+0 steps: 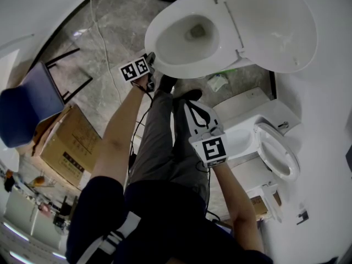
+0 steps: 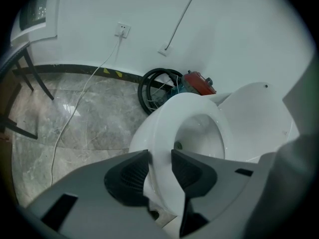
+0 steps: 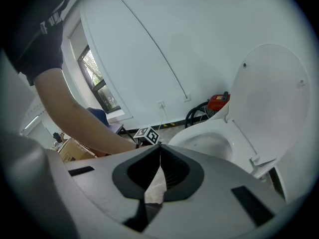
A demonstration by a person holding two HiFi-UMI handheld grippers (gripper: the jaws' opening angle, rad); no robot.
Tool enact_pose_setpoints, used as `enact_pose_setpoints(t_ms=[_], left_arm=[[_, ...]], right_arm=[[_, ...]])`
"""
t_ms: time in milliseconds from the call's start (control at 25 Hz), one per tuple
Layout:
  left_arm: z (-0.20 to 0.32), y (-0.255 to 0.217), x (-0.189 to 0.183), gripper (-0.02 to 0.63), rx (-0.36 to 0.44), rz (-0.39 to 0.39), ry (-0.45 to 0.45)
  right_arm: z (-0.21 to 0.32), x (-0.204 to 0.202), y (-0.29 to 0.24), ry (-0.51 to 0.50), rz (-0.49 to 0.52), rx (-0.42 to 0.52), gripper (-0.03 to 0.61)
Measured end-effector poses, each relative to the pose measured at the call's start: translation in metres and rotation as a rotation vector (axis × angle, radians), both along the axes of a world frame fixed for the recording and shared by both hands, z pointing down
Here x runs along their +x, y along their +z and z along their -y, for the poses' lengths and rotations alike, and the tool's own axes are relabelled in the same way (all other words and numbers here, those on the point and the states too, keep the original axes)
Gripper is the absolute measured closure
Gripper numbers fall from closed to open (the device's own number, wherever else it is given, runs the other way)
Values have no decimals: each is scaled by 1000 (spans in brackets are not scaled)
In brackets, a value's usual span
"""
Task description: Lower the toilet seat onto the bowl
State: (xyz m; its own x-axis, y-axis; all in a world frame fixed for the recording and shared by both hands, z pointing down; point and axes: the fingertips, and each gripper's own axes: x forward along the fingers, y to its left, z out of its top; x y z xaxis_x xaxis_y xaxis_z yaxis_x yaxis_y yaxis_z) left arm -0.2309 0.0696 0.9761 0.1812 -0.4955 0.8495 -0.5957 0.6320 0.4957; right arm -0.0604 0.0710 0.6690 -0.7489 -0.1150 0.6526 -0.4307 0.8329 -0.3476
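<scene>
Left gripper (image 2: 160, 162) is clamped on the front rim of the toilet seat (image 1: 164, 59), one dark ribbed pad (image 2: 130, 176) pressing the outer face of the rim and the other the inner face. The bare left forearm (image 1: 118, 131) reaches straight forward and down to it, with the marker cube (image 1: 135, 69) just short of the bowl's front edge. Right gripper (image 3: 159, 151) has its jaws together at the tips with nothing between them. It hangs back over the person's grey trouser legs (image 1: 165, 142), aimed toward the toilet but well apart from it, its forearm (image 1: 239, 210) bent close to the body. Two grippers and two marker cubes show, and two toilets: the one being worked on at the far side of the grey marble floor (image 1: 110, 26), and a second white toilet (image 1: 242, 133) near the floor's right edge. One cardboard box (image 1: 69, 144) and one blue chair (image 1: 27, 106) sit at the floor's left side, and one coil of black hose (image 2: 157, 88) with a red device (image 2: 199, 82) lies by the wall behind the toilet. The seat is a glossy white oval ring lying low over the bowl (image 1: 190, 34), and its lid (image 1: 275, 26) stands raised behind it.
</scene>
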Motion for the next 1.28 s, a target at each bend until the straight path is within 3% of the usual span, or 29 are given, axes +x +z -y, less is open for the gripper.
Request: enact_pose_setpoints(t_ms=[360, 800, 1280], left_arm=[[0, -2, -2, 440, -28, 110, 58], [-4, -14, -7, 449, -16, 142, 95], [-5, -52, -10, 521, 37, 181, 164]], right_arm=[[1, 4, 2, 7, -8, -23, 557], [1, 8, -1, 9, 0, -19, 557], [1, 14, -15, 9, -11, -5, 557]])
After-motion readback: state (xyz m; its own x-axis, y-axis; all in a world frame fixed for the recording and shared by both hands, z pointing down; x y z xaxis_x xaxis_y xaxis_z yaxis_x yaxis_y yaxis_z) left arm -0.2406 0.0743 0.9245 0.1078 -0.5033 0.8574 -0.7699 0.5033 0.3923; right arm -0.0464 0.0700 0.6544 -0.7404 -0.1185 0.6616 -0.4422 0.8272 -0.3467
